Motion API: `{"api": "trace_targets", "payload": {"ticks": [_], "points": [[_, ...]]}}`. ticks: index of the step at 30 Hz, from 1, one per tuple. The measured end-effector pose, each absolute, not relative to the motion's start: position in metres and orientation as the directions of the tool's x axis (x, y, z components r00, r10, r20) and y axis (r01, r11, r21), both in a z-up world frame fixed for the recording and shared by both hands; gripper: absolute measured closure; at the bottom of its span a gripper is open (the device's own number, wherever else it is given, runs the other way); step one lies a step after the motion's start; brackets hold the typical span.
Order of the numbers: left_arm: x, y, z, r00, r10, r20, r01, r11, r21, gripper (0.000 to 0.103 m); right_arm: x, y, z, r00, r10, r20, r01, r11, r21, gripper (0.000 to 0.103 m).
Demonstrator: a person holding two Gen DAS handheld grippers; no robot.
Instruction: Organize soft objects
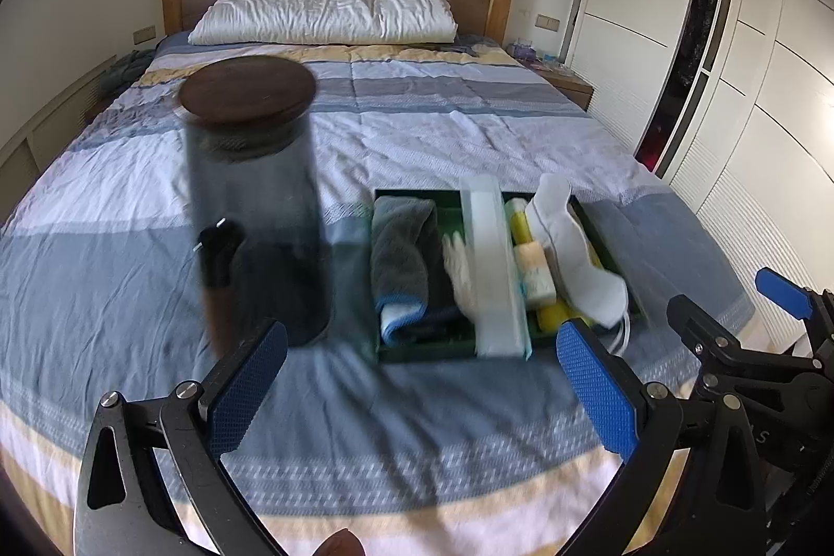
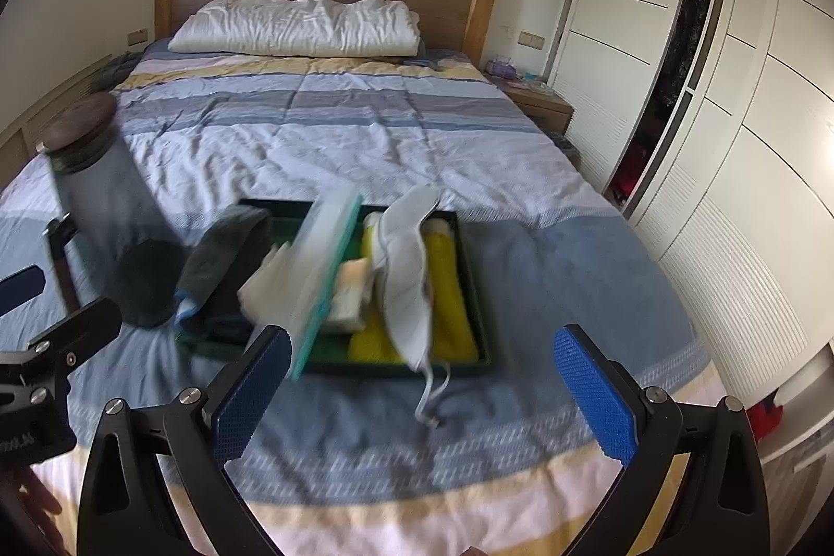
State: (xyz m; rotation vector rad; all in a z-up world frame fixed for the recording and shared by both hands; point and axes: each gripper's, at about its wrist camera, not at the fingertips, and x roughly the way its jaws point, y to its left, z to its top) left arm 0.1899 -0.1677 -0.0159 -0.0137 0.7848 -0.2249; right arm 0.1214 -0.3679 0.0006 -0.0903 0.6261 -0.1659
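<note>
A dark green tray [image 1: 417,350] [image 2: 469,274] sits on the striped bedspread, filled with soft items: a grey towel [image 1: 401,243] [image 2: 219,254], a white glove [image 1: 461,269], a pale wipes pack [image 1: 492,264] [image 2: 323,254], a yellow cloth [image 2: 448,295], a sponge [image 1: 534,272] and a white eye mask [image 1: 568,248] [image 2: 406,285]. Left of the tray stands a tall glass jar [image 1: 255,201] [image 2: 104,212] with a dark wooden lid. My left gripper [image 1: 422,386] hangs open in front of the tray and jar. My right gripper [image 2: 432,394] is open before the tray.
The bed [image 1: 417,123] carries a white pillow [image 1: 323,16] by the wooden headboard. White wardrobe doors [image 1: 756,87] line the right side. A small black brush-like object [image 1: 219,254] stands beside the jar. A nightstand [image 2: 537,97] sits at the far right of the bed.
</note>
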Motion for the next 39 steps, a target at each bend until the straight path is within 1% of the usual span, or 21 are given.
{"api": "trace_targets", "payload": {"ticks": [16,26,31,39], "points": [[0.095,-0.083,0.002,0.717,-0.156,-0.68,0.159,0.986,-0.058,0.001,0.006,-0.29,0.01,0.822,-0.11,-0.559,0.069,0.993,-0.094,0.0],[0.042,-0.046,0.012,0.742,-0.141,-0.655,0.133,0.989,-0.062,0.002,-0.061,-0.249,0.019,0.841,-0.093,-0.534,0.04,0.993,-0.109,0.0],[0.025,-0.038,0.012,0.744,-0.146,-0.652,0.134,0.989,-0.068,0.001,-0.08,-0.24,0.02,0.846,-0.092,-0.525,0.037,0.993,-0.114,0.0],[0.014,-0.033,0.009,0.742,-0.144,-0.655,0.126,0.989,-0.075,0.002,-0.087,-0.229,0.019,0.85,-0.085,-0.52,0.024,0.992,-0.123,0.0]]}}
